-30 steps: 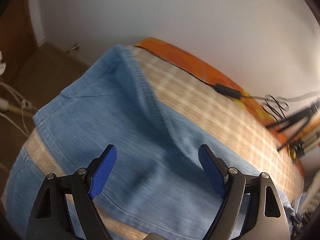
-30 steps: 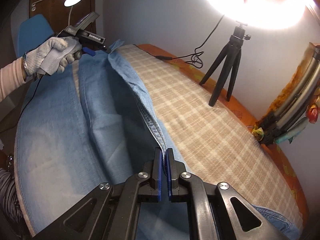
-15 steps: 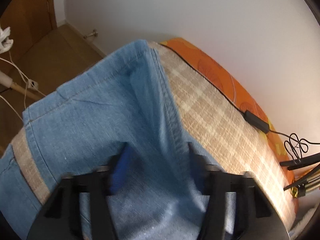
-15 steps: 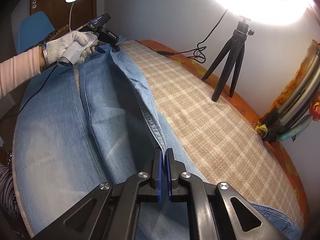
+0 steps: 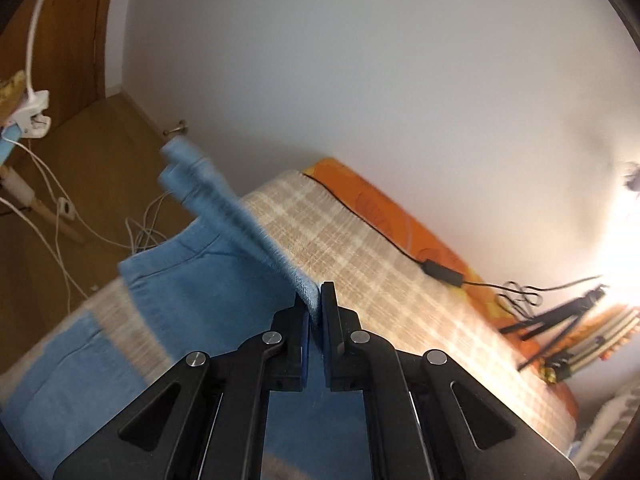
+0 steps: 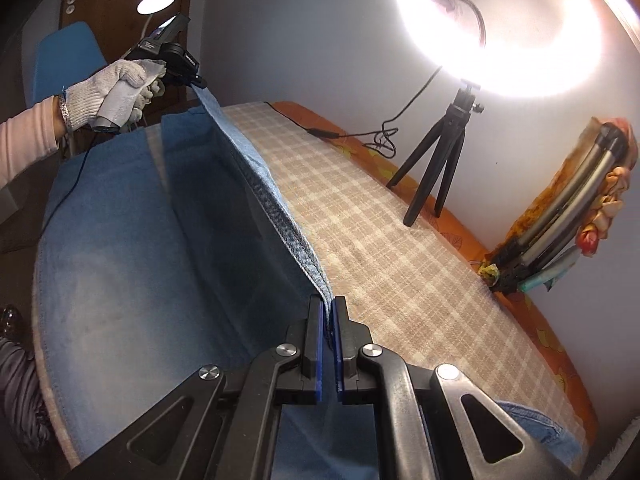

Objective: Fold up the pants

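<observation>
Lifting one long edge of the pants point(image 6: 132, 288) is where this stands: both grippers are clamped on the same outer seam of the far leg, so that seam runs taut and raised between them. The rest of the denim lies flat on the table point(image 6: 400, 248), along its near side, w/ leg ends hanging a bit over the left edge in the left wrist view.

Right gripper point(image 6: 329, 320) has its jaws pressed together on the seam toward the table's right end; left gripper point(image 5: 316, 308) is pinched on the seam near the cuff end, jaws likewise tight on cloth. From the right wrist view the gloved left hand point(image 6: 116, 88) is raised above the table's far-left corner w/ the fabric trailing down from it.

Progress, judging by the layout: early. Legs are spread side by side, a strip of checked cloth showing between them, no fold made yet. Left to do: carry the lifted leg over onto the near one, lay it flat, then fold lengthwise.

Beyond the pants: a tripod point(image 6: 436, 168) w/ ring light point(image 6: 504, 28) stands toward the table's far edge, a cable point(image 6: 360, 136) running beside it.
</observation>
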`<state>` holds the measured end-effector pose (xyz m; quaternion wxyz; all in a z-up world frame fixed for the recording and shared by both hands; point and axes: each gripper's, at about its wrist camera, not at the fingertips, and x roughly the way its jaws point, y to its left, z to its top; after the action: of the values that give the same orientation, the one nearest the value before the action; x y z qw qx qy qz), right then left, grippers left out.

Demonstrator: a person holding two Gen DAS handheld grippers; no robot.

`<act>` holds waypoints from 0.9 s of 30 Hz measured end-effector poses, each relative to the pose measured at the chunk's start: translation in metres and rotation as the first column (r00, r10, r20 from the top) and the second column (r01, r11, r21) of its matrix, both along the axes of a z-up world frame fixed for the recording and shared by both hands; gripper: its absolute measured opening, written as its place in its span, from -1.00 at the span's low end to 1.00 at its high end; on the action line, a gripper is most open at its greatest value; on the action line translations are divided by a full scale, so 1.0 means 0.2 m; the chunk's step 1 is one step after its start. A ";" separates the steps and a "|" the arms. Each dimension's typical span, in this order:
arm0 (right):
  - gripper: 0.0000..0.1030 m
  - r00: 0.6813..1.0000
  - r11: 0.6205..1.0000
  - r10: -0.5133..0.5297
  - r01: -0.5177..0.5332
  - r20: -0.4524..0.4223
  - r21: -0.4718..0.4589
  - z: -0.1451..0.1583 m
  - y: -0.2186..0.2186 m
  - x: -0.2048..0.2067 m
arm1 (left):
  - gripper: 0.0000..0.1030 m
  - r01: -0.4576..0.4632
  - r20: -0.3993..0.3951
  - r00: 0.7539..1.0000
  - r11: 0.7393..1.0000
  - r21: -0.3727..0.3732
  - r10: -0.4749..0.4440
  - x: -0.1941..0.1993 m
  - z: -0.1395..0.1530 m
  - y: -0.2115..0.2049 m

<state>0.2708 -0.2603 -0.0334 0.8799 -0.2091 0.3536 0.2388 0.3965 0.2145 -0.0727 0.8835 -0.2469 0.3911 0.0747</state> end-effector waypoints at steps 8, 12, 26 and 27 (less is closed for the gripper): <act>-0.97 0.999 0.999 0.044 -0.043 0.031 -0.024 0.17 0.09 -0.38 | -0.93 0.016 0.073 0.997 1.000 0.027 -0.017 -0.47 0.11 0.05; -0.97 0.997 0.996 0.071 -0.070 0.017 -0.047 0.15 0.13 -0.58 | -0.93 -0.002 0.091 0.996 1.000 0.017 0.000 -0.73 0.08 0.06; -0.97 0.986 0.983 0.121 -0.135 -0.114 -0.123 -0.16 0.25 -1.05 | -0.93 -0.079 0.044 0.996 0.995 -0.059 0.081 -1.35 -0.32 0.20; -0.97 0.984 0.981 0.121 -0.138 -0.127 -0.139 -0.19 0.26 -1.07 | -0.93 -0.085 0.050 0.995 0.993 -0.076 0.089 -1.36 -0.34 0.22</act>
<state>0.0574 -0.2077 -0.0723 0.8221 -0.2815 0.4073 0.2810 0.1252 0.2578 -0.1412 0.8798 -0.2983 0.3585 0.0921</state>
